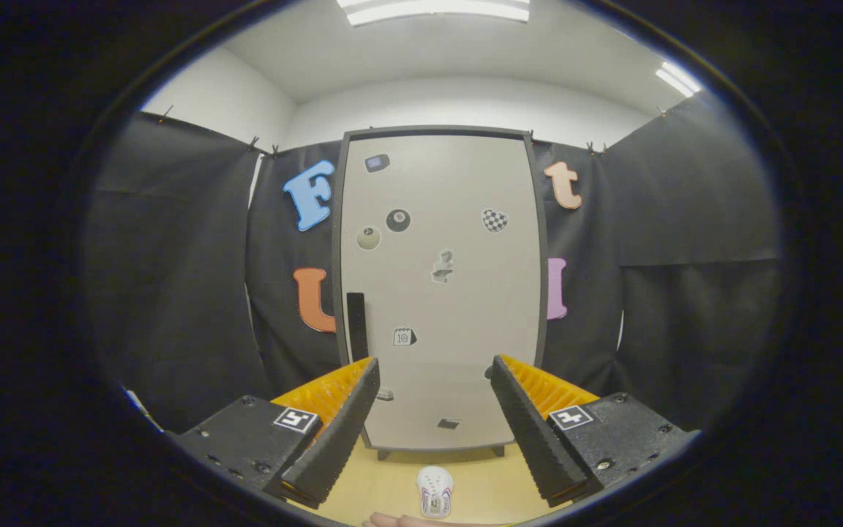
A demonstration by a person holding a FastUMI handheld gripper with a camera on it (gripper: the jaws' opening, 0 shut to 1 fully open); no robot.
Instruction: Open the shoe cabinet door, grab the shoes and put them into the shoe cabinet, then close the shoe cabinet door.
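Note:
A tall shoe cabinet (440, 293) stands straight ahead with its pale door shut. Several small stickers dot the door, and a dark vertical handle (356, 326) sits on its left side. A white shoe (435, 492) with purple trim lies on the wooden floor between my fingers, in front of the cabinet's base. My gripper (435, 373) is open, fingers spread wide, nothing between them. It is held well back from the door, at about the handle's height.
Black cloth walls (173, 293) close in on both sides of the cabinet and behind it. The cabinet stands on short feet on a light wooden floor (392, 483). A bit of a person's hand (392, 521) shows just below the shoe.

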